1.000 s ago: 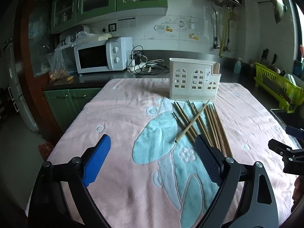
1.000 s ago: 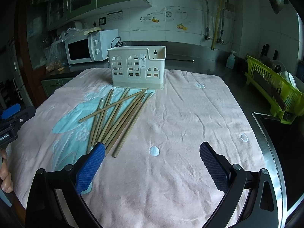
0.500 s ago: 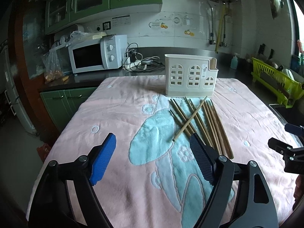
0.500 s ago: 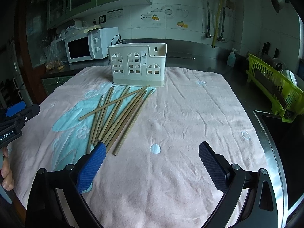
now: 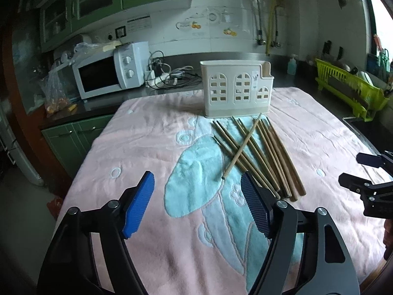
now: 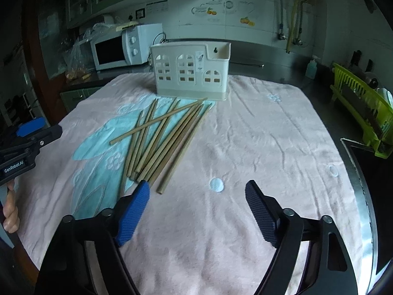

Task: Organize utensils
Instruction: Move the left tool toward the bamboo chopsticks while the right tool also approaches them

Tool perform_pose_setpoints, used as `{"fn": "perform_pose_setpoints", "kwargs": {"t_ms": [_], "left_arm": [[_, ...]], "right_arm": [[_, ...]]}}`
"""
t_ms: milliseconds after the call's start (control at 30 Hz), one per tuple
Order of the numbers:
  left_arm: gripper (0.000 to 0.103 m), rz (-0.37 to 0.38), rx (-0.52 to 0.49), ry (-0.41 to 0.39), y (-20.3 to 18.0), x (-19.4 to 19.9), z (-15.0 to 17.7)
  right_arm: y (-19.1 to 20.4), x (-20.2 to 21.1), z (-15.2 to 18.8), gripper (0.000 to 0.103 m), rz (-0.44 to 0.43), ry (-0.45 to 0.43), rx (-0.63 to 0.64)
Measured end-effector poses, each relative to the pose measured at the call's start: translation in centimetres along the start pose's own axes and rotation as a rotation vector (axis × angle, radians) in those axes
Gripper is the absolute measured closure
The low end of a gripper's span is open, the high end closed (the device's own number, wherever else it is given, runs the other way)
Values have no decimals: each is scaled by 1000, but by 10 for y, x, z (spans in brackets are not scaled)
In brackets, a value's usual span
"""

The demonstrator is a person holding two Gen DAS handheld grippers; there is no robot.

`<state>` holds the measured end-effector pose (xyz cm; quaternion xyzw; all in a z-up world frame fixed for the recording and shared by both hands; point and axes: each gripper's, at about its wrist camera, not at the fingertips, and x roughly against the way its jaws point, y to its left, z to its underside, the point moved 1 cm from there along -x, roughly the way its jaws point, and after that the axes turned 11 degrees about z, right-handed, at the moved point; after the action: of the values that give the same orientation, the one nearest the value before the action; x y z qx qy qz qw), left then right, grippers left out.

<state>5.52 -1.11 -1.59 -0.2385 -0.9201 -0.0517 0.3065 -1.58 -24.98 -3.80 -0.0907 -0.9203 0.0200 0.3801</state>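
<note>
Several wooden chopsticks (image 5: 258, 152) lie in a loose bundle on the pink towel (image 5: 152, 147), one lying crosswise over the rest; they also show in the right wrist view (image 6: 162, 140). A white utensil holder (image 5: 235, 91) with arched window cut-outs stands upright just behind them, also seen in the right wrist view (image 6: 190, 70). My left gripper (image 5: 197, 204) is open and empty, hovering just in front of the chopsticks' near ends. My right gripper (image 6: 196, 211) is open and empty, to the right of the bundle's near ends.
A white microwave (image 5: 110, 76) and cables sit on the counter at the back left. A green dish rack (image 5: 351, 91) stands at the right, beside a dark sink edge (image 6: 363, 172). The towel (image 6: 245, 147) covers the whole work surface.
Both grippers have moved forward toward the chopsticks and holder, which now look larger. Both stay open. The chopsticks have not moved.
</note>
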Motion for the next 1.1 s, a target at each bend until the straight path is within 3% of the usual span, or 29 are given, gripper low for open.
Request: {"fn": "perform_pose_setpoints", "kwargs": {"t_ms": [467, 633, 767, 1000, 1100], "left_arm": [[52, 196, -70, 139, -2, -63, 0], [60, 279, -87, 197, 1, -91, -2], [61, 336, -73, 236, 6, -114, -2], [61, 365, -77, 237, 8, -130, -9], [74, 355, -124, 235, 3, -136, -9]], "right_arm": [[33, -35, 3, 57, -78, 121, 39], [33, -38, 1, 59, -82, 132, 35], [35, -41, 0, 59, -82, 141, 35], [37, -47, 0, 59, -92, 154, 29], [37, -50, -1, 62, -95, 160, 24]]}}
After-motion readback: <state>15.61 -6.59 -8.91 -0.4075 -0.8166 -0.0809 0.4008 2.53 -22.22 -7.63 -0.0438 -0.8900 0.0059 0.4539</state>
